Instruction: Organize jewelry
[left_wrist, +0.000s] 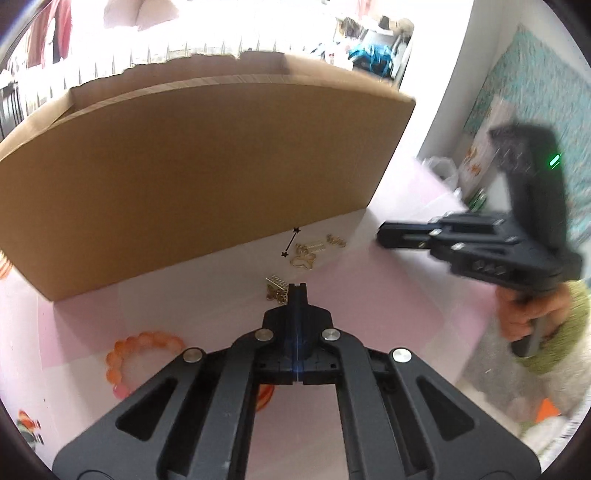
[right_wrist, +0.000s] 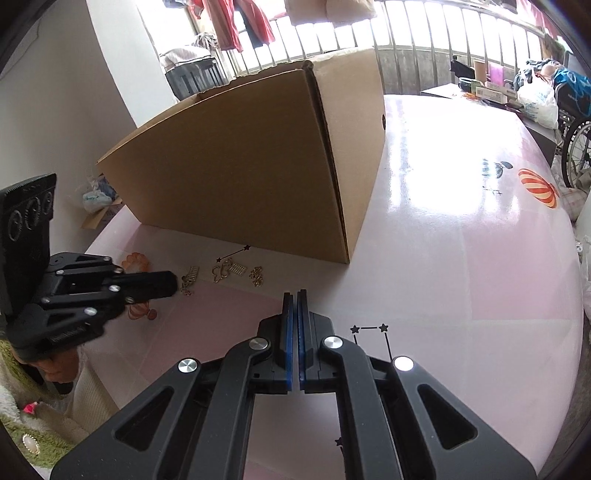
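Several small gold jewelry pieces lie on the pink table in front of a big cardboard box: a gold charm cluster, a gold butterfly outline and a small gold piece. An orange bead bracelet lies to the left. My left gripper is shut, its tip touching the gold charm cluster; whether it holds it I cannot tell. In the right wrist view the left gripper reaches the same cluster. My right gripper is shut and empty above bare table, right of the jewelry.
The cardboard box stands just behind the jewelry. The table has printed stars and a balloon picture. Bags and clutter sit at the far right edge. A white wall is on the left.
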